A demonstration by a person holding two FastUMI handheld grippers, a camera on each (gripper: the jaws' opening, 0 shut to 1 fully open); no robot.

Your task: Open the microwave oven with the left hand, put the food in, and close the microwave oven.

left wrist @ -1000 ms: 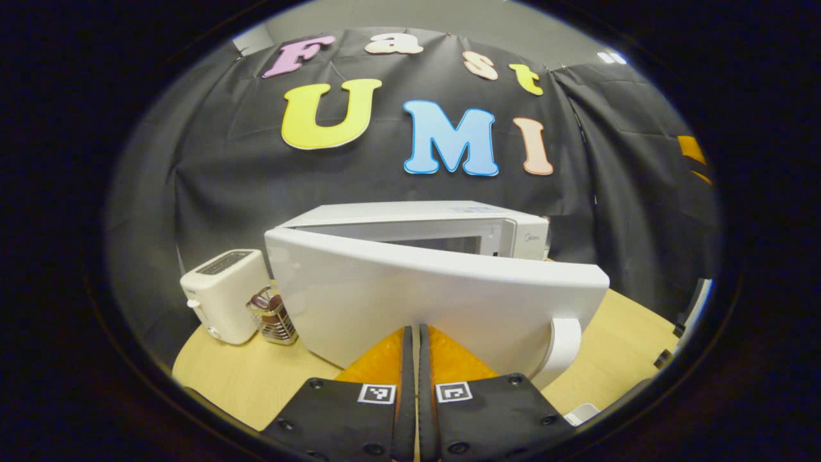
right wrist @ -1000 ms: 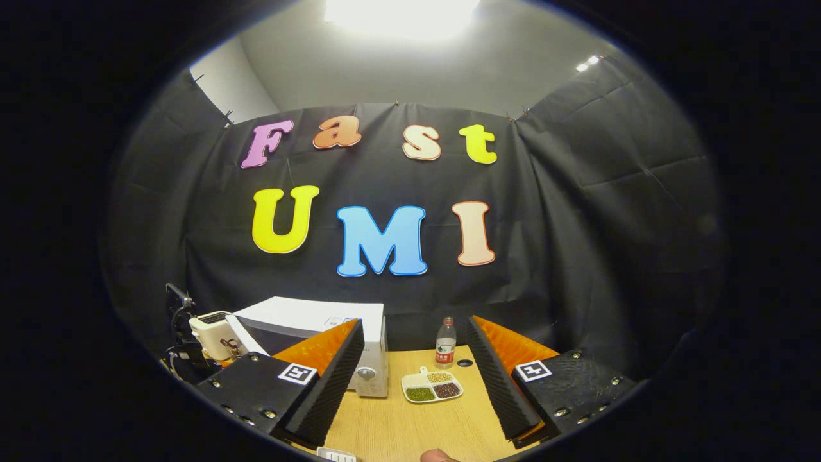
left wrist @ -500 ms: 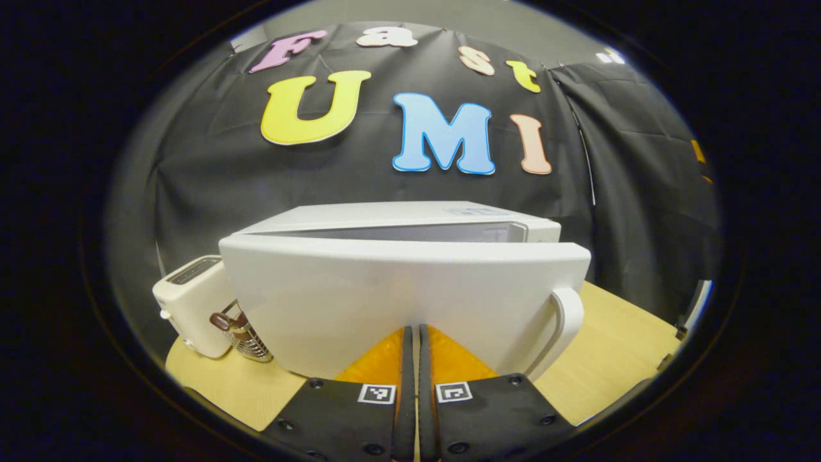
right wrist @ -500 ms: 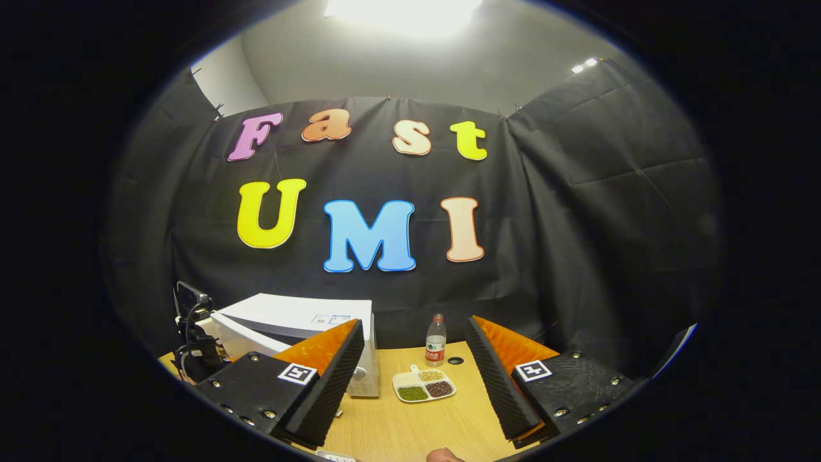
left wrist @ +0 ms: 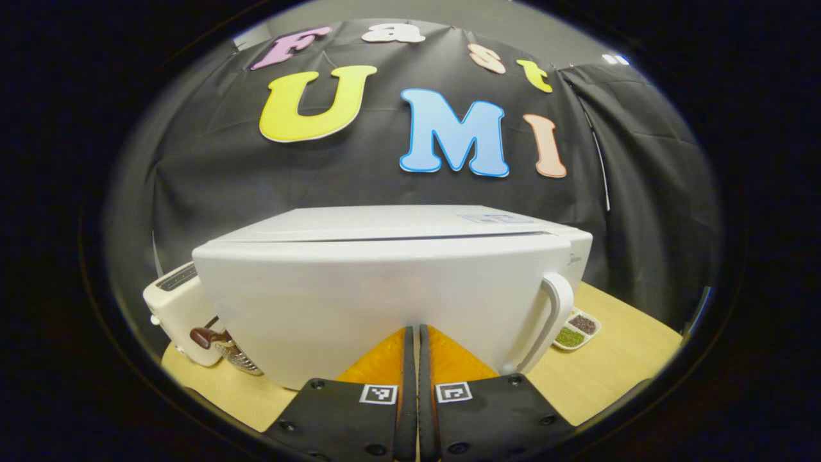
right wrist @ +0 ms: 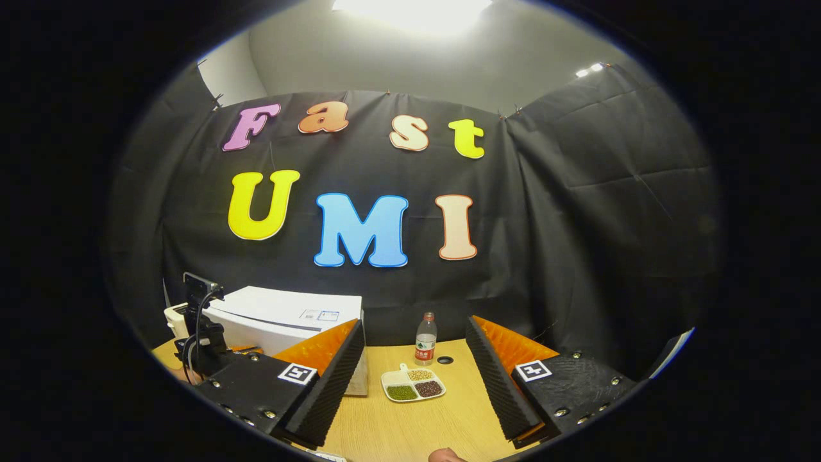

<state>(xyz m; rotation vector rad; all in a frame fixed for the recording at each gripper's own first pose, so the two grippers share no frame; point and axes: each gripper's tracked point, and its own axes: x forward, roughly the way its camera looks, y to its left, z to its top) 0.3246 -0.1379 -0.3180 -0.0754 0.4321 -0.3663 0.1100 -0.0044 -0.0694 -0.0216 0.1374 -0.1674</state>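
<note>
Fingers pressed together and holding nothing, left gripper [left wrist: 413, 333] is nudging the white microwave door [left wrist: 385, 301] nearly flush at the table's left; judging by this, closing is underway, needing one firm final push. Right gripper [right wrist: 415, 359] is hovering wide open, empty.

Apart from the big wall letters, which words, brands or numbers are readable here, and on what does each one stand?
Nothing can be quoted.
Brand mark on the microwave oven front corner: too small to read.
Sticker on its top: blurred.
Water bottle label: too small.
Left tongs: square coded markers, no words.
</note>
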